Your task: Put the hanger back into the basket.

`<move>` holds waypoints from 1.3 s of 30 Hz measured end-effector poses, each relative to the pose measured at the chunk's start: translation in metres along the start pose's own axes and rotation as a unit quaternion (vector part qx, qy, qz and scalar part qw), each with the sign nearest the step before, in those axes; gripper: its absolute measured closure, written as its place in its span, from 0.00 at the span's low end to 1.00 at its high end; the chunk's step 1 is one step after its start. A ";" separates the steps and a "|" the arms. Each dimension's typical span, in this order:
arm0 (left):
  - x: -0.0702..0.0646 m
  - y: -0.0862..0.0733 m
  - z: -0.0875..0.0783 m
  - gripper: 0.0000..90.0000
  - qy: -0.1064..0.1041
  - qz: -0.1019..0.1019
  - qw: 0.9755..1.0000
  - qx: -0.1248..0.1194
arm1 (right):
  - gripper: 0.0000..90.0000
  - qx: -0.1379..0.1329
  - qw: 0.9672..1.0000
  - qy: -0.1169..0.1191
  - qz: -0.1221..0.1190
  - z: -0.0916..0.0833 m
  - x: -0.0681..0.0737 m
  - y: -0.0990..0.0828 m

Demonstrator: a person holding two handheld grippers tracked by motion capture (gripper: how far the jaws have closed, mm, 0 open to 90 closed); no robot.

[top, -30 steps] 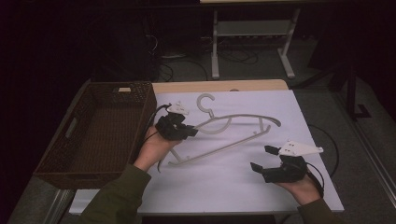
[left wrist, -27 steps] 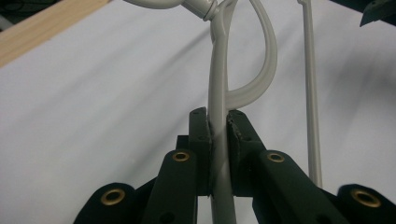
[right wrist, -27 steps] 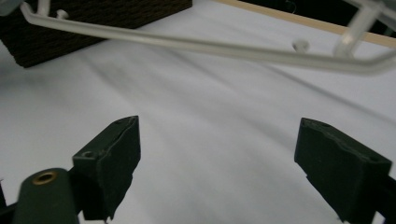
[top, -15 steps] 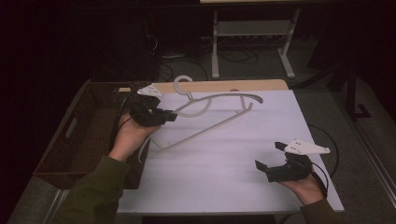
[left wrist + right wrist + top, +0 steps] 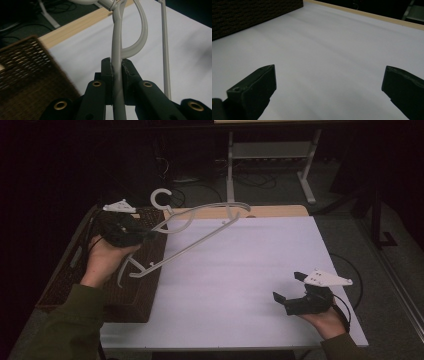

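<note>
A pale grey clothes hanger [image 5: 200,227] is held clear of the table [image 5: 260,285] by the left gripper [image 5: 131,233], whose jaws are clenched on one of its shoulder arms just below the neck. In the left gripper view the arm [image 5: 117,75] is seen pinched between the two pads, with the curved inner brace splitting off just beyond them and the thin lower bar running alongside.

The hanger's long axis is laid on a diagonal: its low end hangs over the near right rim of the brown wicker basket [image 5: 142,290] at the table's left edge, and its other end reaches toward the far edge of the white surface, near the wooden strip. The hook [image 5: 161,198] stands above the basket's far right corner. Most of the hanger is thus carried to the right of the grasping jaws, out over the table, not over the basket's opening; how high it sits above the rim can probably not be judged from the dim high view.

The right gripper [image 5: 295,292] is held near the table's near right corner, well apart from the hanger, its jaws released and wide with nothing between them. The left hand is plainly the nearer, and any lowering into the basket would seem to depend on swinging the long axis leftward.
</note>
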State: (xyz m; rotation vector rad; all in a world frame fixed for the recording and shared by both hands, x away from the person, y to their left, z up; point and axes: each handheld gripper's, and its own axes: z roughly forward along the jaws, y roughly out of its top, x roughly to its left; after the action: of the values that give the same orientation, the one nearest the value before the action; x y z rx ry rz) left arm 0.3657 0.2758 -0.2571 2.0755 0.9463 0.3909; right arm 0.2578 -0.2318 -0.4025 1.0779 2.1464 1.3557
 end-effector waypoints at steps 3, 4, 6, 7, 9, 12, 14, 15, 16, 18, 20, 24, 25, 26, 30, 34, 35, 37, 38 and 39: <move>0.010 -0.006 -0.010 0.91 0.013 -0.008 1.000 -0.004 | 0.00 0.000 1.000 0.001 0.002 0.000 0.000 0.000; 0.013 -0.008 -0.014 0.91 0.017 -0.011 1.000 -0.005 | 0.00 -0.002 1.000 0.000 0.000 0.001 0.000 0.000; 0.020 -0.012 -0.020 0.91 0.026 -0.014 1.000 -0.004 | 0.00 -0.003 1.000 0.000 0.001 0.001 0.001 0.000; 0.023 -0.014 -0.023 0.91 0.031 -0.015 0.999 -0.004 | 0.00 -0.004 1.000 0.000 0.001 0.001 0.001 0.000; 0.030 -0.019 -0.030 0.91 0.044 -0.018 0.999 -0.003 | 0.00 -0.004 1.000 0.000 0.001 0.001 0.001 0.000; 0.042 -0.028 -0.040 0.91 0.056 -0.025 0.998 -0.003 | 0.00 -0.005 1.000 -0.002 0.001 0.001 0.001 0.000; 0.050 -0.033 -0.046 0.91 0.064 -0.032 0.997 -0.006 | 0.00 -0.004 1.000 -0.004 -0.002 0.002 0.000 -0.001; 0.054 -0.036 -0.049 0.91 0.070 -0.034 0.997 -0.006 | 0.00 -0.004 1.000 -0.004 -0.002 0.002 0.000 -0.001; 0.058 -0.039 -0.053 0.91 0.076 -0.033 0.997 -0.005 | 0.00 -0.004 1.000 -0.005 -0.001 0.002 0.000 -0.001; 0.066 -0.045 -0.059 0.91 0.085 -0.038 0.996 -0.008 | 0.00 -0.005 1.000 -0.004 0.001 0.002 0.000 -0.001; 0.074 -0.051 -0.066 0.91 0.092 -0.039 0.995 -0.011 | 0.00 -0.006 1.000 -0.006 -0.001 0.002 0.000 -0.001; 0.086 -0.061 -0.074 0.91 0.110 -0.043 0.993 -0.007 | 0.00 -0.005 1.000 -0.006 -0.001 0.002 0.000 -0.001; 0.092 -0.067 -0.078 0.91 0.117 -0.047 0.992 -0.005 | 0.00 -0.005 1.000 -0.007 -0.002 0.002 0.000 -0.001; 0.092 -0.067 -0.078 0.91 0.117 -0.047 0.992 -0.005 | 0.00 -0.005 1.000 -0.007 -0.002 0.002 0.000 -0.001; 0.108 -0.082 -0.088 0.91 0.130 -0.059 0.990 -0.002 | 0.00 -0.004 1.000 -0.007 0.002 0.002 0.000 -0.001; 0.117 -0.093 -0.093 0.91 0.146 -0.065 0.987 0.007 | 0.00 -0.005 1.000 -0.010 0.002 0.002 0.000 -0.001; 0.119 -0.095 -0.094 0.91 0.148 -0.065 0.987 0.009 | 0.00 -0.006 1.000 -0.010 0.002 0.002 0.000 -0.001; 0.122 -0.098 -0.095 0.91 0.154 -0.067 0.986 0.015 | 0.00 -0.005 1.000 -0.009 0.003 0.002 0.000 -0.001; 0.123 -0.100 -0.095 0.91 0.158 -0.066 0.985 0.018 | 0.00 -0.004 1.000 -0.009 0.004 0.002 0.000 -0.001; 0.124 -0.101 -0.095 0.91 0.160 -0.065 0.985 0.021 | 0.00 -0.004 1.000 -0.009 0.004 0.002 0.000 -0.001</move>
State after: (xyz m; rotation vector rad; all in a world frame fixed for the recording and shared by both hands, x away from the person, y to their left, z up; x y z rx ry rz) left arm 0.3465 0.4590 -0.2818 2.0095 1.2817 0.6532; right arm 0.2592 -0.2309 -0.4045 1.0914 2.1245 1.3521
